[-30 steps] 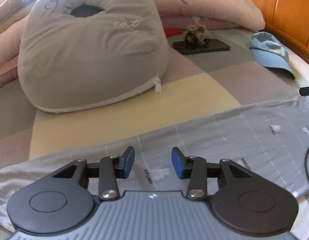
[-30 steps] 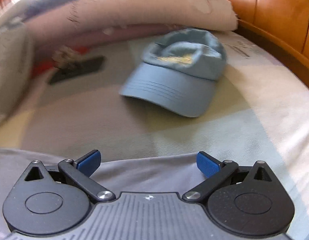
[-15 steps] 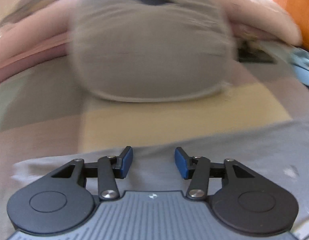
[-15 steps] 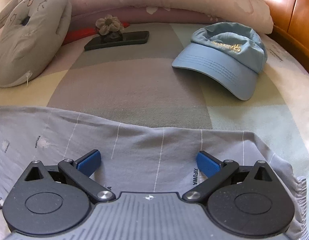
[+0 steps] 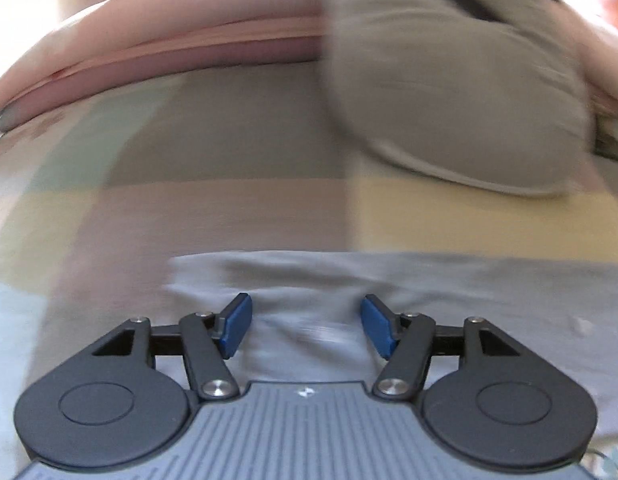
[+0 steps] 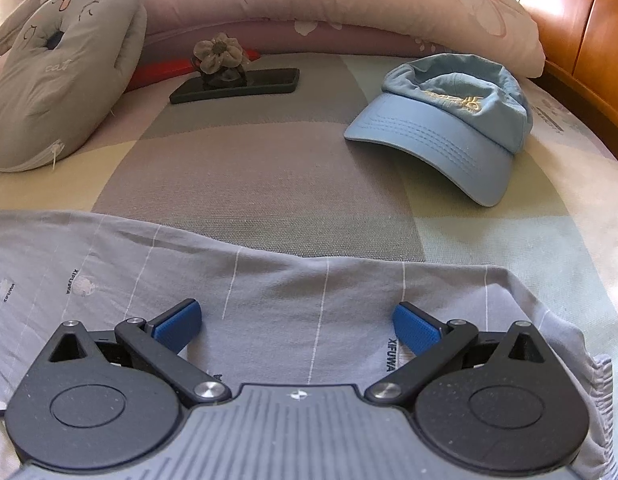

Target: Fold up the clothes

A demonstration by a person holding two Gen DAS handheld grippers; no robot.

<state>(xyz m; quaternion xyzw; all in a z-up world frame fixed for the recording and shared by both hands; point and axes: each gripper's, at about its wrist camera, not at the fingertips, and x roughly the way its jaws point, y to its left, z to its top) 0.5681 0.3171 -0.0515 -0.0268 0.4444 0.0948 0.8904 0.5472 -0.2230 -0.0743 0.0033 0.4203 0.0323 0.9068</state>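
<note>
Below, at the near edge of the left wrist view, the left gripper [image 5: 305, 330] points down at a grey garment [image 5: 429, 292] lying flat on a bed. Its blue pads [image 5: 237, 330] are spreading apart as the jaws open, with cloth under the gap but nothing pinched between them. That view is smeared by blur. Beyond the garment's far edge lies the checked bedspread [image 5: 237, 140] in grey, yellow and pale green squares, then a grey cushion [image 5: 449, 92] to the right and pink pillows [image 5: 181, 40] along the back.

The right gripper [image 6: 297, 326] also points down at the garment [image 6: 269, 292], which here shows thin white stripes and small printed letters. Its jaws stand wide — the pads [image 6: 179, 326] sit well apart above the cloth and hold nothing. The garment's right end, with a gathered hem, lies just right of this gripper. Past the garment, on the bedspread [image 6: 261, 176], a blue cap [image 6: 445, 120] rests to the right, brim toward the camera. Further back sits a dark phone [image 6: 237, 84] with a fabric flower [image 6: 219, 54] on it. The cushion [image 6: 57, 76] — stitched with a cat face — leans at the left, and the pillows [image 6: 341, 0] run along a wooden headboard [image 6: 581, 28].
</note>
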